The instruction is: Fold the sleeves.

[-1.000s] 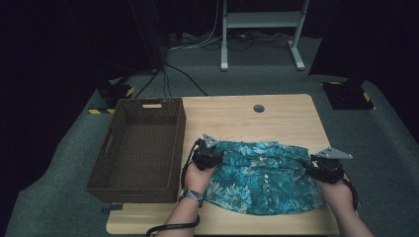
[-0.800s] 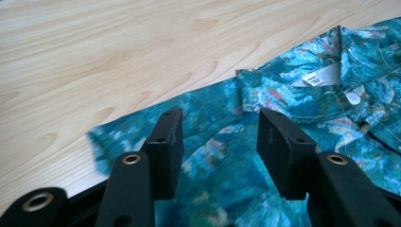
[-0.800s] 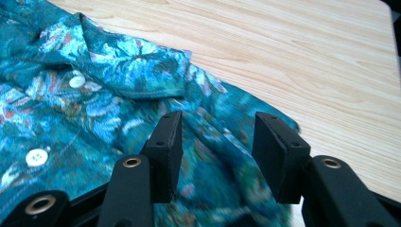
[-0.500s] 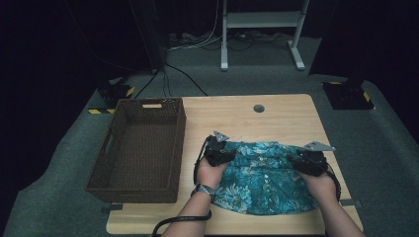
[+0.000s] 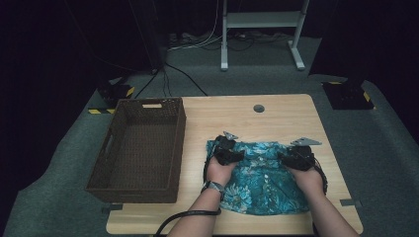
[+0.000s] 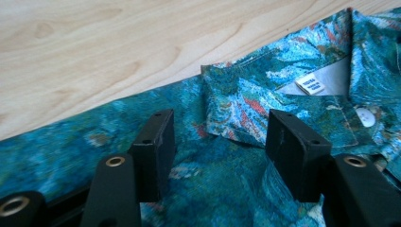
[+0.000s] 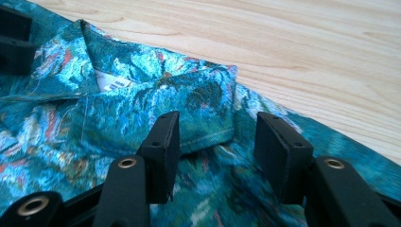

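1. We see a wooden table (image 5: 281, 116) from above, with dark floor around it.
2. A brown woven basket (image 5: 114, 173) stands on the table's left side, apart from the cloth.
3. A teal patterned shirt (image 5: 262, 185) lies flat on the near right part of the table, its collar toward the far edge.
4. Our left gripper (image 5: 231, 154) rests over the shirt's left shoulder. Its jaws have just been opening and stand partly apart above the cloth by the collar's left tip, gripping nothing.
5. Our right gripper (image 5: 291, 159) sits over the right shoulder, jaws partly apart over the collar's right tip, holding nothing.
6. A white label (image 6: 310, 85) shows inside the collar.
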### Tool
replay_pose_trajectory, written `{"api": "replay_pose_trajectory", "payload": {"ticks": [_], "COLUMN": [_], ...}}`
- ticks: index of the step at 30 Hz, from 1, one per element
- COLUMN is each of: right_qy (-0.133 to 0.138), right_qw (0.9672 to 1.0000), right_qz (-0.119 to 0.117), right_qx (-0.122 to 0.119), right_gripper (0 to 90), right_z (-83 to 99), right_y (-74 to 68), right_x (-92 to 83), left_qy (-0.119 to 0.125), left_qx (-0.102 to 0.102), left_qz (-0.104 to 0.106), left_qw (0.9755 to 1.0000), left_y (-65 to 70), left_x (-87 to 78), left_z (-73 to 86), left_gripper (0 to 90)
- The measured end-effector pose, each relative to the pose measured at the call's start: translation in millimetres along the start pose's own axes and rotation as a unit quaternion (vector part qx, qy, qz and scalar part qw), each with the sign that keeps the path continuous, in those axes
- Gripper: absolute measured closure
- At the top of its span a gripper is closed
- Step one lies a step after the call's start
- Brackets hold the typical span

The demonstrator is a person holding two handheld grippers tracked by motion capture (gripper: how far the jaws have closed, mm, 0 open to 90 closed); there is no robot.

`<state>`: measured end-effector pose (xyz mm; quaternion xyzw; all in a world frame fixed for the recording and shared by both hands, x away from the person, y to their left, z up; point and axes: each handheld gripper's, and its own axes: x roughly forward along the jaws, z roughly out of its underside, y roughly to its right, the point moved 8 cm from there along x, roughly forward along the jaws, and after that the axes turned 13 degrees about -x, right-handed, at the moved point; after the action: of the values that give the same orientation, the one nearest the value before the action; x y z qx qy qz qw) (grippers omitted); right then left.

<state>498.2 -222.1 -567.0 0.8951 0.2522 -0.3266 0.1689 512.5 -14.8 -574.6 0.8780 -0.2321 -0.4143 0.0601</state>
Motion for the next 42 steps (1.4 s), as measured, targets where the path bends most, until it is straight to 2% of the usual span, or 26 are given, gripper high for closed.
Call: {"api": "replay_pose_trajectory", "payload": {"ticks": [4,7,12,13,16,19,24,26,32,42], "right_qy": [-0.013,-0.019,-0.024,-0.025,-0.029,-0.026,-0.020,-0.006,0.020,0.032], "right_qw": [0.9999,0.9998,0.9997,0.9996,0.9993,0.9991,0.9988,0.9987,0.9979,0.9964], "right_qz": [-0.006,-0.004,-0.007,-0.008,-0.007,-0.009,-0.009,-0.008,-0.011,-0.019], "right_qx": [0.001,-0.001,-0.002,-0.008,-0.024,-0.033,-0.045,-0.050,-0.060,-0.077], "right_gripper": [49.1,48.6,51.9,59.5,71.8,79.1,80.8,81.1,80.9,80.5], "right_z": [1.5,3.5,6.0,6.0,6.2,5.8,3.0,-1.3,-7.2,8.0], "right_y": [-3.0,-3.9,-5.1,-6.4,-8.8,-12.1,-13.4,-14.3,-23.4,-41.3], "right_x": [11.5,16.4,18.7,17.5,15.1,12.0,3.6,-6.9,-29.3,-57.5], "left_qy": [-0.013,-0.010,-0.012,-0.015,-0.016,-0.015,-0.012,-0.009,0.008,0.016], "left_qx": [0.000,0.005,0.010,0.014,0.019,0.021,0.030,0.035,0.031,0.058], "left_qz": [0.001,0.003,0.005,0.006,0.006,0.013,0.018,0.024,0.047,0.058], "left_qw": [0.9999,0.9999,0.9999,0.9998,0.9997,0.9996,0.9993,0.9991,0.9984,0.9965], "left_y": [0.4,1.3,3.2,4.1,5.0,6.5,10.0,12.0,16.2,26.8], "left_x": [7.8,9.1,8.3,7.4,6.2,3.7,-2.1,-8.6,-28.2,-54.1], "left_z": [4.1,5.0,6.6,7.9,9.5,10.0,10.7,12.4,19.4,43.0], "left_gripper": [43.4,46.9,57.3,62.4,74.2,80.3,81.6,81.9,81.7,80.4]}}
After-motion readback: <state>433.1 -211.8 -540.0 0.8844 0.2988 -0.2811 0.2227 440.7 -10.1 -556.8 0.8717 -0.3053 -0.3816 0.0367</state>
